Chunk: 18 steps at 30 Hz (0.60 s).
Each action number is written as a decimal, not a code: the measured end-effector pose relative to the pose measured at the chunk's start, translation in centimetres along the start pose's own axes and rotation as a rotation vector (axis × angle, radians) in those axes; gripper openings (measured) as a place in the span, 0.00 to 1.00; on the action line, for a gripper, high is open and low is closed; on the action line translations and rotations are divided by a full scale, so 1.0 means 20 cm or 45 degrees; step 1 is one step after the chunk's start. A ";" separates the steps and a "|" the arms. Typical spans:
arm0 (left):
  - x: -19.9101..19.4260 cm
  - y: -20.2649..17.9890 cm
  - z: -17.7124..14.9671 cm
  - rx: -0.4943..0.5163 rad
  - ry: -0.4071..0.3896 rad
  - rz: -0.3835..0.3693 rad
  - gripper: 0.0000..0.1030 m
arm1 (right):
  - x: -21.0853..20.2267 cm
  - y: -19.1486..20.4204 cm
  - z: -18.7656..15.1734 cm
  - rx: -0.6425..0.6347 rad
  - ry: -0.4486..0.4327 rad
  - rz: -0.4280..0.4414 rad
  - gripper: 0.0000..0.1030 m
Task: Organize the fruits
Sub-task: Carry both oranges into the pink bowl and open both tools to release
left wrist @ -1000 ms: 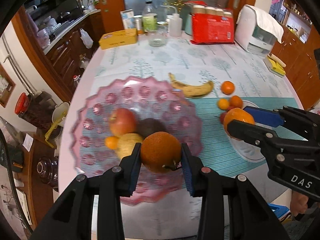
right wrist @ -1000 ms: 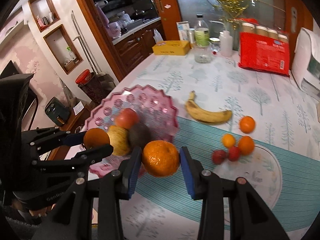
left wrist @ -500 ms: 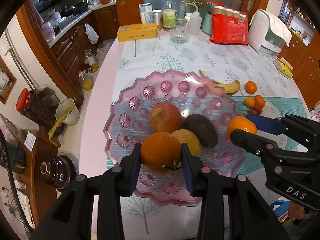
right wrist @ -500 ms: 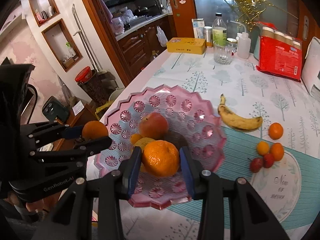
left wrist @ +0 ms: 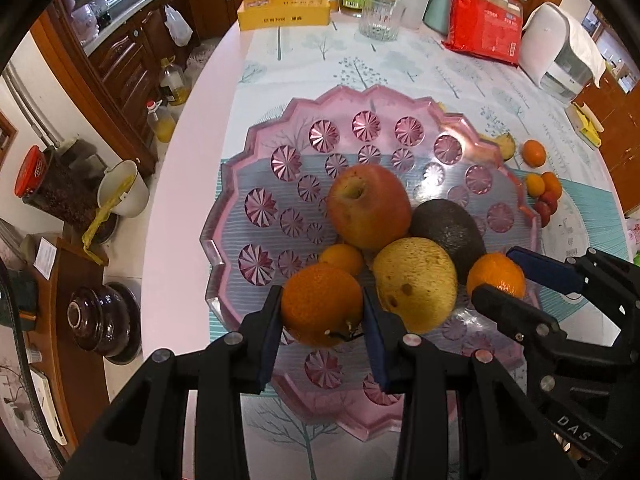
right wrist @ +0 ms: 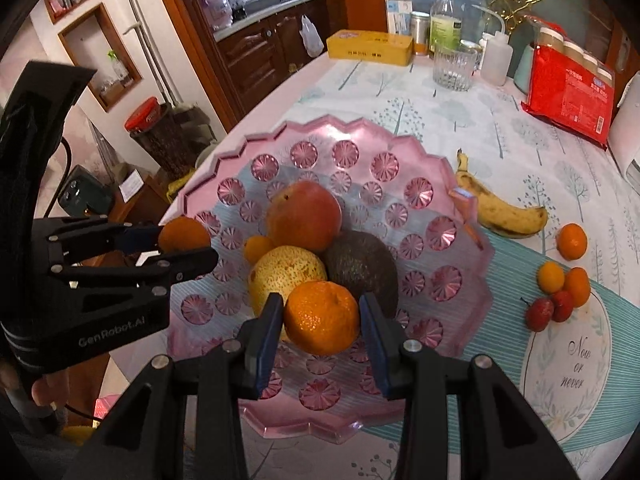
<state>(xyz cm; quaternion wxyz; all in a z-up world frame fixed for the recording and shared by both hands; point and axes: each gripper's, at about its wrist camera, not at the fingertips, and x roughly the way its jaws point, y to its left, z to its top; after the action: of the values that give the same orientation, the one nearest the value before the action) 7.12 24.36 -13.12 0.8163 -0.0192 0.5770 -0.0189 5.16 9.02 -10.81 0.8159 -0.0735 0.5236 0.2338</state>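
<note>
Both grippers now over pink plate. Left gripper grips orange, right gripper grips mandarin; pile sits just beyond, mandarin nearer.

Banana mostly hidden behind the far rim of the pink dish in the left wrist view, only the tip showing. Small orange half covered between apple and yellow pear. Pear's near side blocked by the right gripper's fingers. Labels on the bottles behind the dish too small to read. White appliance cut off by the frame edge.
</note>
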 end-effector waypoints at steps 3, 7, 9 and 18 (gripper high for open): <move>0.04 0.00 0.01 0.010 0.015 0.005 0.35 | 0.03 0.00 -0.01 0.002 0.029 -0.018 0.39; 0.08 0.01 0.02 0.013 0.038 0.011 0.35 | 0.07 0.00 -0.02 0.013 0.052 -0.040 0.39; 0.11 0.00 0.03 0.017 0.047 0.010 0.35 | 0.07 0.00 -0.02 0.013 0.050 -0.046 0.39; 0.17 -0.01 0.04 0.029 0.078 0.015 0.36 | 0.09 -0.02 -0.03 0.028 0.077 -0.053 0.39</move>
<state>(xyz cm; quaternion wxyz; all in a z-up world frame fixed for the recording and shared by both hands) 9.01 23.94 -16.08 0.7987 -0.0057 0.6014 -0.0212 5.47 9.07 -12.63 0.8052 -0.0826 0.5488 0.2087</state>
